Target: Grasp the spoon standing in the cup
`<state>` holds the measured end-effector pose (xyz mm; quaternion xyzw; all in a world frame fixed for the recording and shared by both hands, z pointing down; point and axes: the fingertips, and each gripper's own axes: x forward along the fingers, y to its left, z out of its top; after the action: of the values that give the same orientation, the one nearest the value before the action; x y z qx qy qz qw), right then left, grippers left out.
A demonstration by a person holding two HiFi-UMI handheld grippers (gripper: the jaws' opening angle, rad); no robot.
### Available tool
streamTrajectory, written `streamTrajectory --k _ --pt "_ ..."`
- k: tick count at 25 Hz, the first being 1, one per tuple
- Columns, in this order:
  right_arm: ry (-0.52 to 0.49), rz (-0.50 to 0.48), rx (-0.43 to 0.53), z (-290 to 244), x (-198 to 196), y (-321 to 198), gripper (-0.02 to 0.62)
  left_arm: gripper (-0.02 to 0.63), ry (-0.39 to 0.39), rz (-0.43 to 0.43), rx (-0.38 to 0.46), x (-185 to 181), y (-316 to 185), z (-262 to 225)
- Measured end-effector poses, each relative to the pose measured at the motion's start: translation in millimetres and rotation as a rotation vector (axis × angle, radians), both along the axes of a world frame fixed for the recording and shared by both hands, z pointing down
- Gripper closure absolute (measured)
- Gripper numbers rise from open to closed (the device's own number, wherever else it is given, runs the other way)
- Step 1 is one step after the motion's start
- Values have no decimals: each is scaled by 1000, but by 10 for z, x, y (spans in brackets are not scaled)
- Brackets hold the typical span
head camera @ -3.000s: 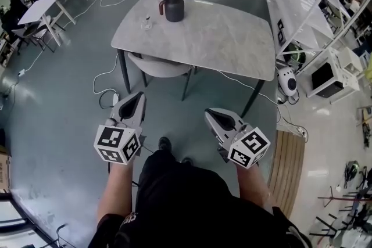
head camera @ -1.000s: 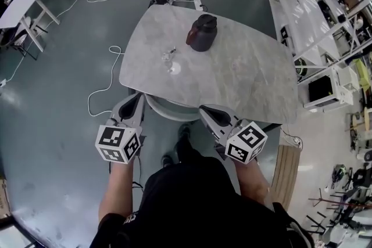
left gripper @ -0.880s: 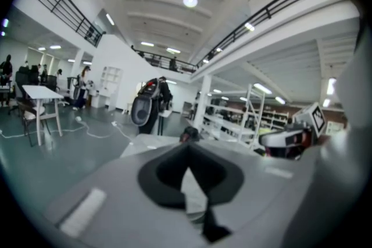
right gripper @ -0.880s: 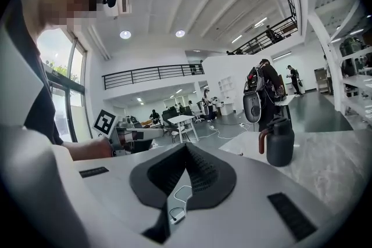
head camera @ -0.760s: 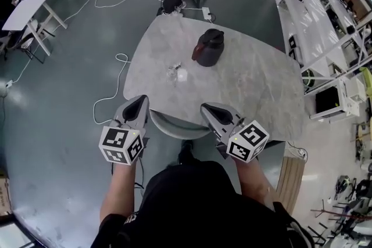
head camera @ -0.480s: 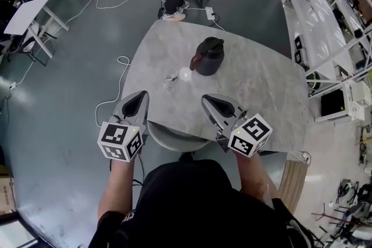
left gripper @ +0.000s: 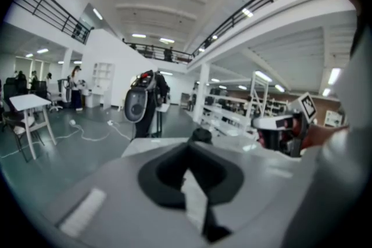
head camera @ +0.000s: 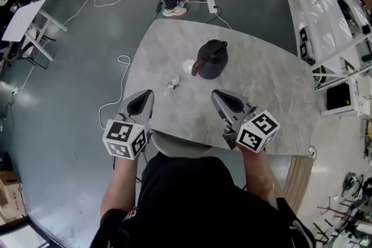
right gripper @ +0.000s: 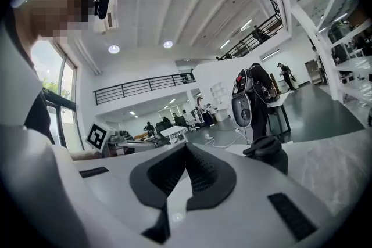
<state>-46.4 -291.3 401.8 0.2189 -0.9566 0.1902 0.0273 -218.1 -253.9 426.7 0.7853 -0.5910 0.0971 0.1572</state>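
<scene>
Progress nil so far: held left tongs (head camera: 145, 97) and right tongs (head camera: 220, 96) closed, empty, at near edge of surface (head camera: 261, 101); touched neither spoon (head camera: 172, 86) nor cup (head camera: 169, 78).

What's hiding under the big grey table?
A grey chair. Only its rounded edge pokes out at the near side of the table. The tabletop covers the rest of the chair, and the table's own legs too.

On the tabletop (head camera: 261, 84) the jug (head camera: 211, 59) stands near the middle; the cup (head camera: 171, 82) sits left of it, nearer the person's edge.
</scene>
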Motion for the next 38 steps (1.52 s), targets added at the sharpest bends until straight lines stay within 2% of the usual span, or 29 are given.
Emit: streamTrajectory --k 5,8,14,16,18,21,25,32,38 --pt "33 11 -46 104 -247 -71 601 597 -4 71 -22 -100 -310 53" --pt "72 12 -49 190 -347 -66 600 597 24 99 -58 -122 -405 217" --pt "99 48 -95 377 -509 -98 601 594 11 228 -76 -38 -556 525" --pt "113 53 -115 472 -489 -92 600 577 -5 265 -79 41 -595 632" --pt "126 65 -133 562 -422 -80 600 523 6 311 -84 166 -618 739" --pt "137 87 -159 659 -361 -81 601 503 6 362 -98 288 -658 887" --pt "147 94 -166 715 -327 -53 601 460 -43 404 -140 401 -735 1190" --pt "155 150 -175 682 -143 17 601 423 -139 470 -218 478 -811 1632" --pt "166 194 -182 669 -4 47 601 417 -219 535 -289 561 -818 1990"
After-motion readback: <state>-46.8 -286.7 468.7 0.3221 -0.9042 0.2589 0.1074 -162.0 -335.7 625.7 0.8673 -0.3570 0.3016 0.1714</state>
